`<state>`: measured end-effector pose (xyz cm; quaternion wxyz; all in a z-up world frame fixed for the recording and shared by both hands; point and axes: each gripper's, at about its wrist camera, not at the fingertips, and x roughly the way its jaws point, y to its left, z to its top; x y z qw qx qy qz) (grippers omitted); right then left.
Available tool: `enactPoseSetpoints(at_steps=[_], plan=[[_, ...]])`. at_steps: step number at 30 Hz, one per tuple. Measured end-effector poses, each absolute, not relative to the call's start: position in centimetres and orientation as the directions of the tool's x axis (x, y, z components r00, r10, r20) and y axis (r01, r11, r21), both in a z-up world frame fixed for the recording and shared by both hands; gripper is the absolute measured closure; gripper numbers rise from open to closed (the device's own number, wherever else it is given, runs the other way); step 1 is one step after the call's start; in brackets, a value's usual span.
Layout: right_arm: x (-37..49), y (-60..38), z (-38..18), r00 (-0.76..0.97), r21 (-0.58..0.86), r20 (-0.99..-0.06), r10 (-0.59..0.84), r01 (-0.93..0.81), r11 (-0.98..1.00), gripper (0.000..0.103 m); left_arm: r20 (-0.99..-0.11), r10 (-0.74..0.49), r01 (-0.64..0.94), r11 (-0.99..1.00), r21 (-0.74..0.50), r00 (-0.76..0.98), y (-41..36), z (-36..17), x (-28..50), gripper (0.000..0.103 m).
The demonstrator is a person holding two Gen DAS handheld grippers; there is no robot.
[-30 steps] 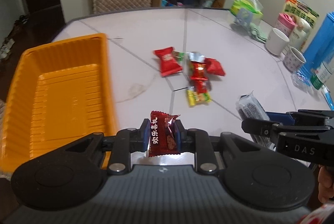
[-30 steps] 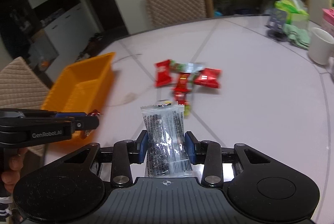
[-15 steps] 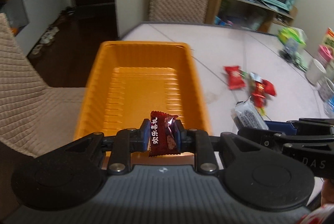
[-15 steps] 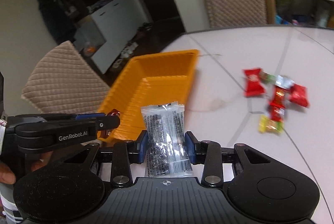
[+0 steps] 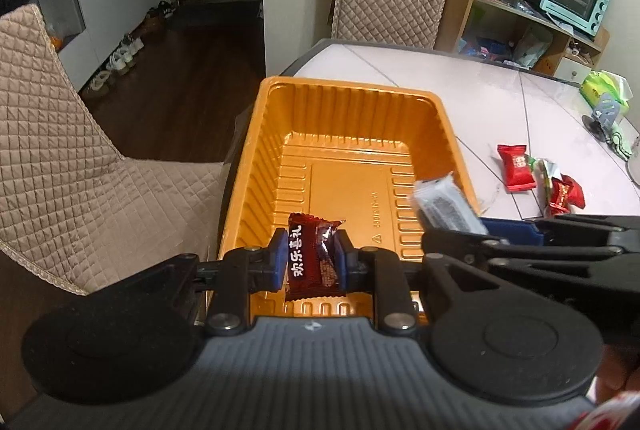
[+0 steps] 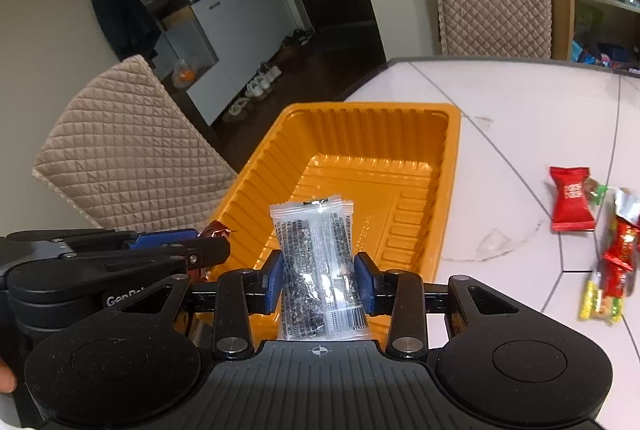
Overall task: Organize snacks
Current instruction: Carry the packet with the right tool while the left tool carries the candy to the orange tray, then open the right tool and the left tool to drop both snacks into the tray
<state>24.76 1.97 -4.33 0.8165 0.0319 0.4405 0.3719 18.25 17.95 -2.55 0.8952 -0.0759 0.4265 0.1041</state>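
Here, a light, crinkly dark-red candy (image 5: 314,257) and a clear sachet (image 6: 318,268) are pinched mid-wrapper by left hand-held gripper (image 5: 308,260) and right hand-held gripper (image 6: 320,282) above the orange tray (image 5: 448,133).

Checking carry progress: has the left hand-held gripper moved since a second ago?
Yes. The left hand-held gripper, shut on the dark red candy, has swung from over the table to above the orange tray.
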Motion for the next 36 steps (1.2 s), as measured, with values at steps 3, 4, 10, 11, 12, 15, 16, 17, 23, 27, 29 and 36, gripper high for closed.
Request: enactPoseSetpoints(at_steps=[3,4,10,11,12,15,16,17,23,27,29,36], plan=[[25.4,3.0,-5.3,0.327,0.365,-0.716,0.617,-0.579,0.729,0.065,-0.787,0.112,-0.243,0.969,-0.049,0.606,18.3,-3.1,18.9,0.081],[25.6,3.3,-5.5,0.325,0.361,-0.72,0.613,-0.579,0.731,0.065,-0.79,0.109,-0.24,0.97,-0.05,0.603,18.3,-3.3,19.2,0.081],[26.7,4.4,-7.0,0.309,0.347,-0.746,0.59,-0.576,0.74,0.064,-0.805,0.096,-0.237,0.97,-0.057,0.586,19.1,-4.4,20.2,0.082],[26.8,4.6,-7.1,0.307,0.343,-0.75,0.586,-0.577,0.741,0.064,-0.807,0.096,-0.237,0.97,-0.057,0.583,19.3,-4.5,20.4,0.082],[26.9,4.7,-7.3,0.307,0.34,-0.753,0.583,-0.577,0.742,0.064,-0.808,0.093,-0.236,0.97,-0.058,0.582,19.4,-4.6,20.5,0.082],[27.3,5.1,-7.6,0.302,0.338,-0.759,0.578,-0.576,0.744,0.062,-0.811,0.088,-0.235,0.97,-0.062,0.578,19.6,-4.9,20.8,0.082],[27.4,5.1,-7.7,0.297,0.342,-0.759,0.579,-0.575,0.743,0.062,-0.813,0.087,-0.235,0.97,-0.063,0.576,19.7,-5.0,20.9,0.081],[27.6,5.0,-7.7,0.296,0.348,-0.756,0.583,-0.573,0.742,0.061,-0.815,0.086,-0.237,0.97,-0.064,0.573,19.7,-5.0,20.9,0.081],[27.8,5.1,-7.2,0.302,0.354,-0.746,0.593,-0.574,0.738,0.054,-0.821,0.087,-0.24,0.969,-0.063,0.565,19.9,-5.3,21.0,0.081],[27.7,5.0,-6.8,0.311,0.358,-0.737,0.6,-0.574,0.737,0.052,-0.82,0.094,-0.243,0.968,-0.056,0.564,19.9,-5.1,20.8,0.081],[27.5,4.8,-6.5,0.317,0.357,-0.734,0.6,-0.572,0.739,0.051,-0.818,0.096,-0.243,0.969,-0.054,0.567,19.7,-4.9,20.7,0.081],[26.8,3.2,-5.5,0.339,0.362,-0.719,0.607,-0.562,0.744,0.048,-0.797,0.109,-0.236,0.971,-0.043,0.593,18.7,-3.9,20.0,0.08]])
